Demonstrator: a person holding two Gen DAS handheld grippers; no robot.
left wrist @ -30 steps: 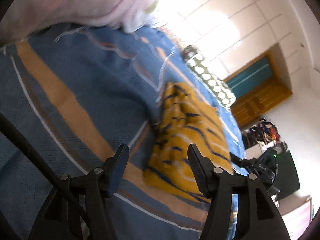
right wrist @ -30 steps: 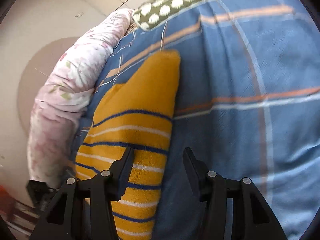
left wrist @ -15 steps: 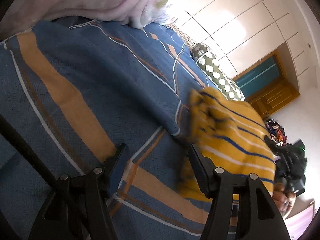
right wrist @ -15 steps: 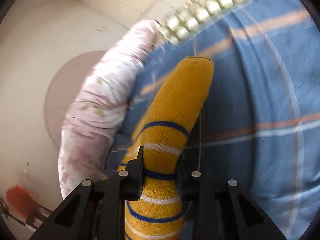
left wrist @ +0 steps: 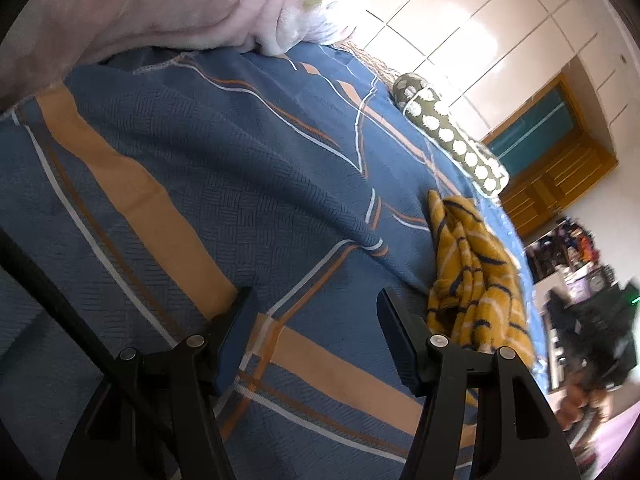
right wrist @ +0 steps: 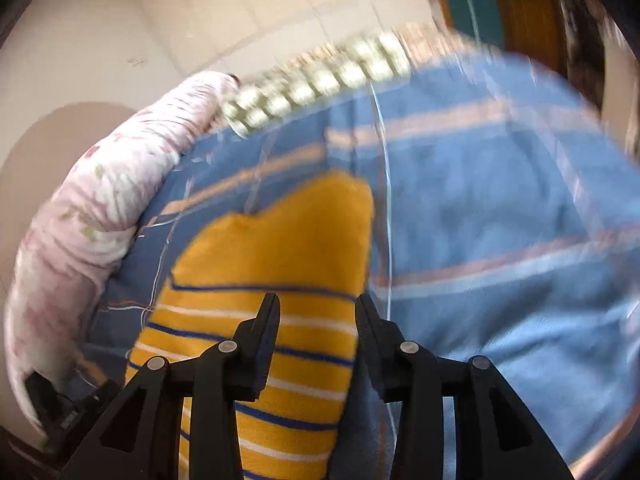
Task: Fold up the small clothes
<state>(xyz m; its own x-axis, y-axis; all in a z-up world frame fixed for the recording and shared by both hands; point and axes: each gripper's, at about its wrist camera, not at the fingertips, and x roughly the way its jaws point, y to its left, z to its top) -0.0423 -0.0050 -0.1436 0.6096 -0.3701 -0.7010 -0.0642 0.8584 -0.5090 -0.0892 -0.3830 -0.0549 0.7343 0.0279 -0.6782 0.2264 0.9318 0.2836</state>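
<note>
A small yellow garment with blue and white stripes lies on the blue bedspread. In the left wrist view it is bunched up to the right of my left gripper. My left gripper is open and empty over the bedspread. My right gripper is open just above the garment's near part, its jaws apart with the striped cloth showing between them. The right wrist view is blurred.
A pink floral quilt lies along the bed's edge. A green polka-dot bolster lies at the far side. A wooden cabinet and a cluttered dark stand lie beyond the bed.
My right gripper was shut on the garment half a second ago and has opened, leaving it on the bed. The garment now lies bunched, farther to the right of my left gripper.
</note>
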